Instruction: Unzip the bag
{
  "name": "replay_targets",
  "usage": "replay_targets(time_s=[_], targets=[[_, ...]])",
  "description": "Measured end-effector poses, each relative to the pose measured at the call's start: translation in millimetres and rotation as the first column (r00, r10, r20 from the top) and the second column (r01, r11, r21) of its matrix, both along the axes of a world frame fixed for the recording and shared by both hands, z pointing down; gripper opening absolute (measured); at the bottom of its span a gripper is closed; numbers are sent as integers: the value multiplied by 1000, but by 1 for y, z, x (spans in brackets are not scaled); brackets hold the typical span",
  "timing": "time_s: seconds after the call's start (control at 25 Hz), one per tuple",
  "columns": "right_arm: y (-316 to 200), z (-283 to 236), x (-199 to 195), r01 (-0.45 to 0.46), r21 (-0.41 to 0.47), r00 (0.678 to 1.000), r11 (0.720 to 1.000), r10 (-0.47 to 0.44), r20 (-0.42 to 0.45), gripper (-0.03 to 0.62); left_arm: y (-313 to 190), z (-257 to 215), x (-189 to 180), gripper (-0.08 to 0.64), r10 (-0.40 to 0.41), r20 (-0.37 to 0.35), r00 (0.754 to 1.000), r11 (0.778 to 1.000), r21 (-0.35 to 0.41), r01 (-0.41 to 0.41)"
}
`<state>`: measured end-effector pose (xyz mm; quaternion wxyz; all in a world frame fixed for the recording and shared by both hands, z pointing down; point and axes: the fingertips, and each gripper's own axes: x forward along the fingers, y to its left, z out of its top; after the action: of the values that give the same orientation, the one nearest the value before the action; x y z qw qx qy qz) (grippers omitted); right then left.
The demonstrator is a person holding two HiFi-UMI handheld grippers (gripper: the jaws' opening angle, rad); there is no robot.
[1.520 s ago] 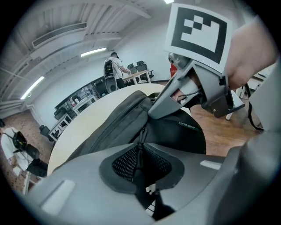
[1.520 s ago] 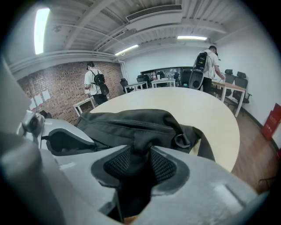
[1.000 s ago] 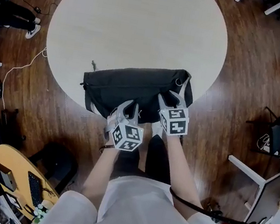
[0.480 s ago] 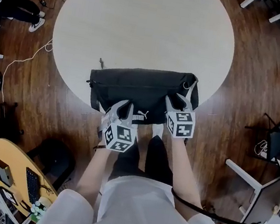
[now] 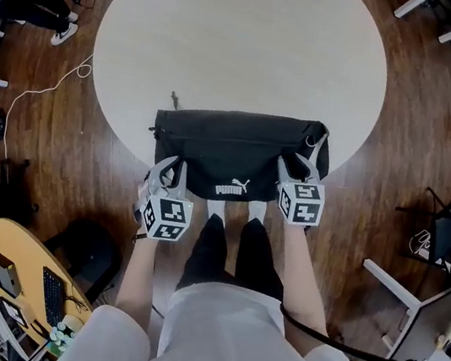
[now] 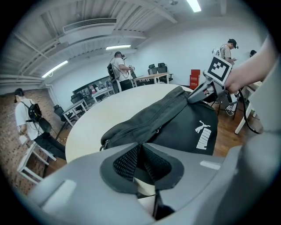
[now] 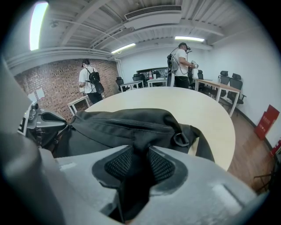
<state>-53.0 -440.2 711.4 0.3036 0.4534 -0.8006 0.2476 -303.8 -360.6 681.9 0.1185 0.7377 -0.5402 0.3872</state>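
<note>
The bag (image 5: 240, 144) is a soft black duffel-type thing lying lengthwise along the near edge of the round table (image 5: 233, 31). Its front panel droops over that edge toward the person's legs. There's a white logo (image 5: 232, 189) on the drooping side, and the zip (image 6: 147, 122) shows as a thin line running along the top.

The right gripper (image 5: 298, 166) is at the bag's right end, pads clamped on a bunched fold of the black fabric. The left gripper (image 5: 170, 168) sits at the bag's near left corner with its tips squeezed together. There's a dark sliver between the pads, and honestly I can't tell what it is.

The head view gives the layout from above, but the zip is basically lost in the black there. The left gripper view shows the logo side-on, plus a small metal tab (image 6: 158, 130) on the zip line. The right gripper view is the only one with a good look at the metal ring (image 7: 181, 139) just past its jaws, the strap (image 7: 206, 149) dropping off below it, and a brick wall (image 7: 57, 74) behind.
</note>
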Motion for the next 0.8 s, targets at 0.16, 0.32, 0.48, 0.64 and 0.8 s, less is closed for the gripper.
replay_targets(time_s=[0.16,0.32,0.48,0.64,0.8], targets=[[-1,0,3,-18,-1,1000,1000,18,-8,106,1,0,-28,44,-47,23,999,999,-2,47],[2,3,-1,-31,-2,999,1000,31,-12,104,5,5,-50,42,-63,36,997,998,-3,64],[0,3,-3,-32,1,999,999,32,-24,104,2,7,-48,46,-107,-9,994,994,-8,107],[-1,2,0,-40,1,998,999,40,-43,104,4,6,-41,54,-103,-41,994,995,-11,103],[-1,-1,1,-54,6,996,999,55,-71,104,9,-2,-39,65,-83,-71,994,997,-1,83]])
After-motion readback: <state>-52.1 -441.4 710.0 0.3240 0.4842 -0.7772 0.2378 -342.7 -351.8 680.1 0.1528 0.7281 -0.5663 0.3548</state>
